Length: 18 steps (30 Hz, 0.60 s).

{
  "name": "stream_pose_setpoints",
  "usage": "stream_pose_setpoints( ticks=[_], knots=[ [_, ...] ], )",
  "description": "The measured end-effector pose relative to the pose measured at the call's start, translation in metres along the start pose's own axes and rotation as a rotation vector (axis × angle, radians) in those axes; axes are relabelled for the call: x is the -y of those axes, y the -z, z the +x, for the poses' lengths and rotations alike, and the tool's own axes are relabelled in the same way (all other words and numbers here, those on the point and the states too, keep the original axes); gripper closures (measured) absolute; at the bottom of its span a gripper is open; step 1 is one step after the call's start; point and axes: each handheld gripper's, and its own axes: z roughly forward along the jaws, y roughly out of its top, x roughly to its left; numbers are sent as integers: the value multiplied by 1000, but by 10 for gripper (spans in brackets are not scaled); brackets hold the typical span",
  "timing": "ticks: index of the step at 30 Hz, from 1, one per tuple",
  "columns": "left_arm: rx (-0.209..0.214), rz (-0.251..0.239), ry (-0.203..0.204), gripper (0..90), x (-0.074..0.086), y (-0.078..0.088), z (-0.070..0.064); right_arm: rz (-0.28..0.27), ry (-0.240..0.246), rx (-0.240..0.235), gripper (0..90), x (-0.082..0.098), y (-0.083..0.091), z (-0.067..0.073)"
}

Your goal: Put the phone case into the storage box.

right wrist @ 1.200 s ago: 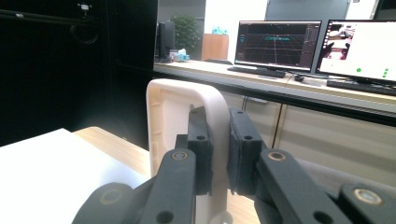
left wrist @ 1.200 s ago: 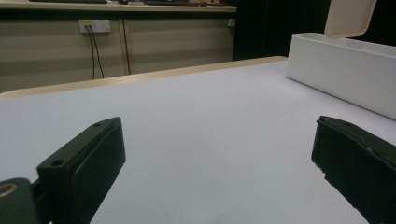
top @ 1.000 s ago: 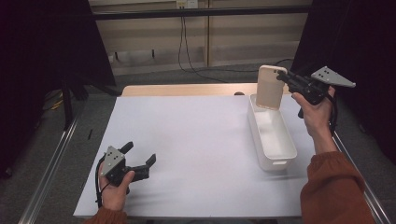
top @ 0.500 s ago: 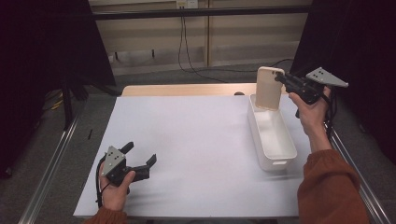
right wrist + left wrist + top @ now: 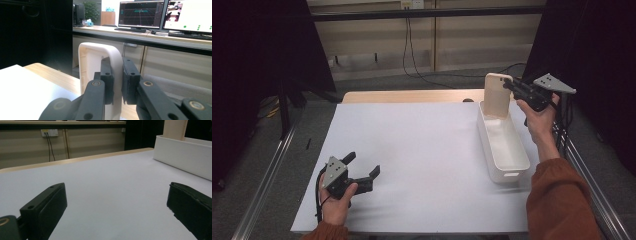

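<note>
The right gripper (image 5: 513, 88) has its jaws clamped on a beige lid (image 5: 497, 94), upright above the white bin (image 5: 507, 167); the left gripper (image 5: 362, 167) rests on the bench (image 5: 422, 150), jaws apart.

White table sheet (image 5: 422, 150) is bare across the centre and left of the high view, so a gripper could pass freely from the lower left up to the wooden strip (image 5: 407, 96) at the top edge. At the right, the long white bin (image 5: 504, 150) blocks that lane, with the beige lid (image 5: 497, 95) standing upright at its upper end, pinched by the right gripper (image 5: 512, 86). The left gripper (image 5: 362, 167), jaws apart, takes up the lower-left corner; metal rails (image 5: 267, 180) bound both sides.
</note>
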Motion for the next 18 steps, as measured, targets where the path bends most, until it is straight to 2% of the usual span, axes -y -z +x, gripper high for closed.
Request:
stream_pose_setpoints(
  ticks=[13,18],
  knots=[
    [0,4,-8,30,0,0,1,10,-17,6,812,14,-7,-1],
    [-3,1,2,30,0,0,1,10,-24,20,811,18,-10,-2]
  ],
)
